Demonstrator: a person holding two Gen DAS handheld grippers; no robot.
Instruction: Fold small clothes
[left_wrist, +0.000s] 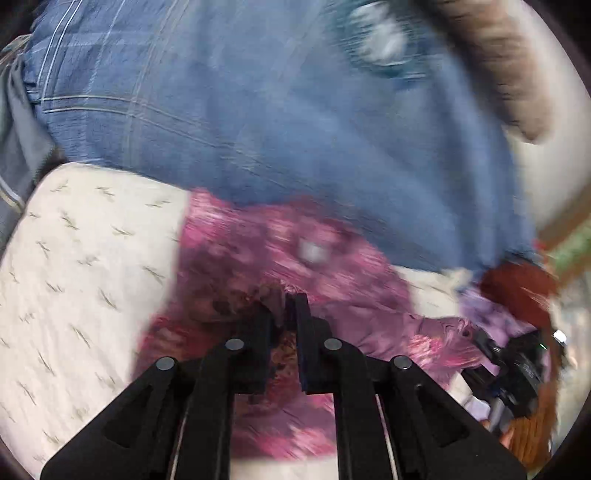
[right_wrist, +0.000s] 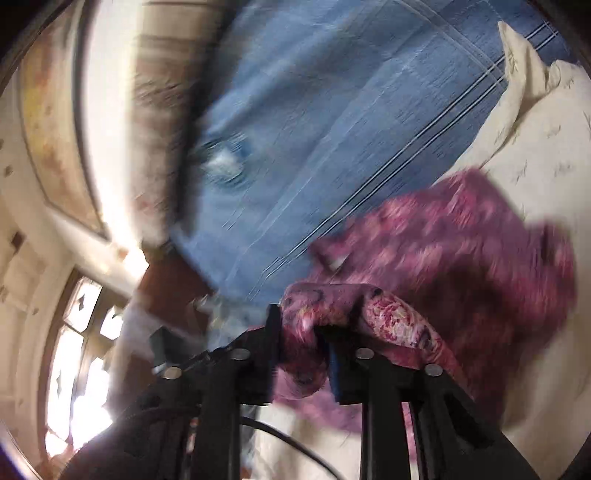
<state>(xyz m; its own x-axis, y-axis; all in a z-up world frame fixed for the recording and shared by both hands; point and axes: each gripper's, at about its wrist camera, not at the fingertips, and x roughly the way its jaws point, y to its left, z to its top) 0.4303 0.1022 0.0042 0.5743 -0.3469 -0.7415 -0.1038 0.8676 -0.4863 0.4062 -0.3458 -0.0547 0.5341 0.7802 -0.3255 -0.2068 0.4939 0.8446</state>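
Note:
A pink floral garment is lifted off the bed, badly blurred, and hangs between my two grippers. In the left wrist view my left gripper is shut on one bunched edge of it, fingers close together. In the right wrist view my right gripper has its jaws partly apart. A thick fold of the pink garment fills the gap between them. The cloth drapes over the right finger, hiding its tip, and the rest trails to the right.
A blue checked sheet lies behind the garment on a cream bedcover with small leaf marks. A grey zipped jacket sits at the left edge. Lilac cloth lies right. A window is far left.

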